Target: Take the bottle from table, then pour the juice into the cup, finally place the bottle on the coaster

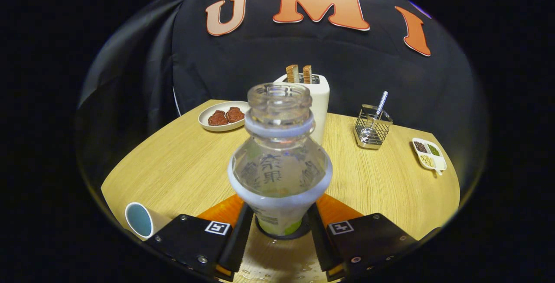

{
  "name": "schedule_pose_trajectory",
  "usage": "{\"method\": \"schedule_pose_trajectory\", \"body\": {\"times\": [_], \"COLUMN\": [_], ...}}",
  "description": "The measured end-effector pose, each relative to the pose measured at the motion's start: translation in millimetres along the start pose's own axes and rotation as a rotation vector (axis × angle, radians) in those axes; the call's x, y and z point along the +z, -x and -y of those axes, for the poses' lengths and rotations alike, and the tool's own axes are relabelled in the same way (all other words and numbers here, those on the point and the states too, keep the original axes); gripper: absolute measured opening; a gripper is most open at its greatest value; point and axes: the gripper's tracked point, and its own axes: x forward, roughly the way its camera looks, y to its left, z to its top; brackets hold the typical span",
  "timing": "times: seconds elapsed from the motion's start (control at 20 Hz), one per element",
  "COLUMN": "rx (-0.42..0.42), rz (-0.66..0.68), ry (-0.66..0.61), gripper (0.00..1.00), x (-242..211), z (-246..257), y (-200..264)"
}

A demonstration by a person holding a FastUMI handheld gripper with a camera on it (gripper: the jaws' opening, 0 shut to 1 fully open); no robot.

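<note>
Your gripper (281, 231) is clamped on the bottle (279, 161): one finger presses each side of its lower body, just below the white shoulder of the label. The bottle stands upright between the fingers, its cap off and its mouth open. Its base sits on or just over a dark round disc (282, 232), probably the coaster, though you cannot tell from here whether the two touch.

The cup (139, 220) is beside the left finger, near the table's (182, 166) front edge, its blue inside facing you. Whether it holds juice cannot be seen. The clear upper part of the bottle looks empty, so the pour is probably done, and you seem to be at the last step: setting the bottle on the coaster and letting go. If the disc is not the coaster, that placement is left to do.

Counted on the table: one bottle, one cup, one dark disc. Beyond the bottle, one toaster (320, 101) with two slices of toast (299, 74) standing in it. One plate (223, 116) with two brown pieces of food. One wire basket (373, 132) holding one metal utensil. One small divided dish (429, 155) with three heaps of seasoning.
</note>
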Motion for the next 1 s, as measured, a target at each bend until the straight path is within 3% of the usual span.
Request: {"method": "schedule_pose_trajectory", "body": {"times": [0.05,0.2,0.35,0.75,1.0], "rx": [-0.006,-0.015,-0.035,-0.185,-0.277], "rz": [0.004,0.023,0.038,0.161,0.198], "ry": [0.003,-0.015,-0.036,-0.054,-0.122], "gripper": [0.68,0.88,0.97,0.98,0.98], "x": [1,10,19,88,101], "z": [1,3,8,70,108], "y": [2,11,34,166,232]}}
